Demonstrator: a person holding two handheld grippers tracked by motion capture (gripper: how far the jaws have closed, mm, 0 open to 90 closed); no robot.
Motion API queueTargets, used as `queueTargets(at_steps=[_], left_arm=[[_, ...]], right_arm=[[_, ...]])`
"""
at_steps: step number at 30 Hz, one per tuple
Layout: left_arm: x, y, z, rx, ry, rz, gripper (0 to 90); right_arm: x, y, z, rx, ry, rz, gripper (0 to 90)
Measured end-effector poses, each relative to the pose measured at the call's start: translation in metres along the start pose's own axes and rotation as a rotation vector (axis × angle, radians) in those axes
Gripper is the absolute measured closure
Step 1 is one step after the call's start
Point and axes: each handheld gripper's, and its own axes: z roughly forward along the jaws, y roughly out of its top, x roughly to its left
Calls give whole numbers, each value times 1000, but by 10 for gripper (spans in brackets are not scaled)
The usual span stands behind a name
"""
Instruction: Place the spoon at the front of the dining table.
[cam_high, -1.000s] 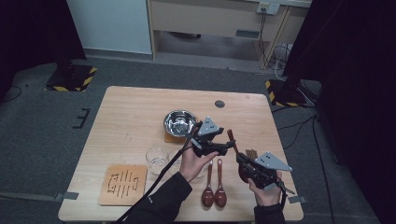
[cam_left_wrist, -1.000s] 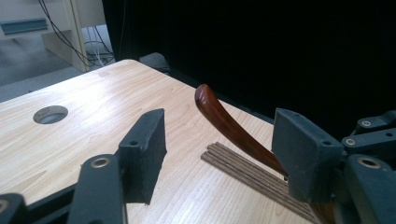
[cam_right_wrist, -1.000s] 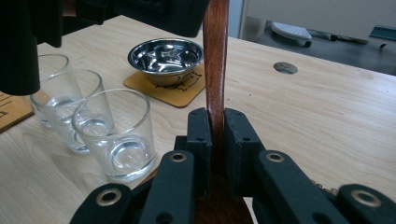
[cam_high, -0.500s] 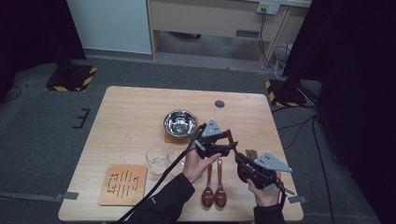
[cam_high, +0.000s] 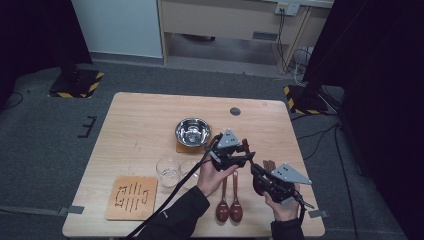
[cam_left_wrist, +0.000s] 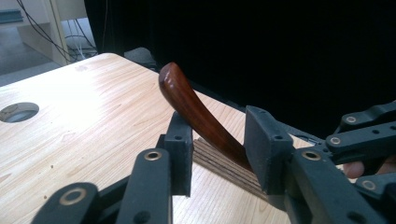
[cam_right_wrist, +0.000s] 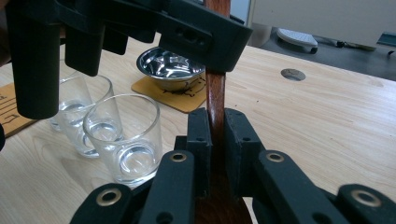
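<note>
My right gripper (cam_high: 256, 171) (cam_right_wrist: 215, 135) is shut on a dark brown wooden spoon (cam_high: 245, 146) (cam_right_wrist: 215, 93) and holds it above the table's right front, handle pointing up and away. The spoon's bowl end is hidden under that gripper. My left gripper (cam_high: 244, 156) (cam_left_wrist: 217, 140) sits at the handle's upper end. The curved handle (cam_left_wrist: 196, 112) passes between its jaws, which stand apart with a gap showing on one side. In the right gripper view, the left gripper's dark body crosses over the top of the handle.
Two more wooden spoons (cam_high: 229, 202) lie at the front edge. Two empty glasses (cam_high: 167, 171) (cam_right_wrist: 122, 140) stand left of the grippers. A steel bowl (cam_high: 192, 132) (cam_right_wrist: 170, 67) rests on a coaster, a patterned wooden mat (cam_high: 132, 196) lies front left, and a slatted wooden piece (cam_high: 269, 164) lies under the spoon.
The left gripper has shifted slightly right, onto the spoon's handle. The right gripper and the spoon have stayed almost still.
</note>
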Motion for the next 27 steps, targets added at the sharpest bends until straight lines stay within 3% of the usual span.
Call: queueTargets(at_steps=[13, 21, 27], left_arm=[[-4, -1, -1, -7, -37, -8, 745], [-6, -1, 0, -2, -97, -41, 821], [-8, -2, 1, -8, -120, -41, 847]], right_arm=[[0, -3, 6, 35, 5, 11, 814], [1, -6, 11, 56, 8, 19, 813], [1, -8, 13, 53, 3, 16, 809]])
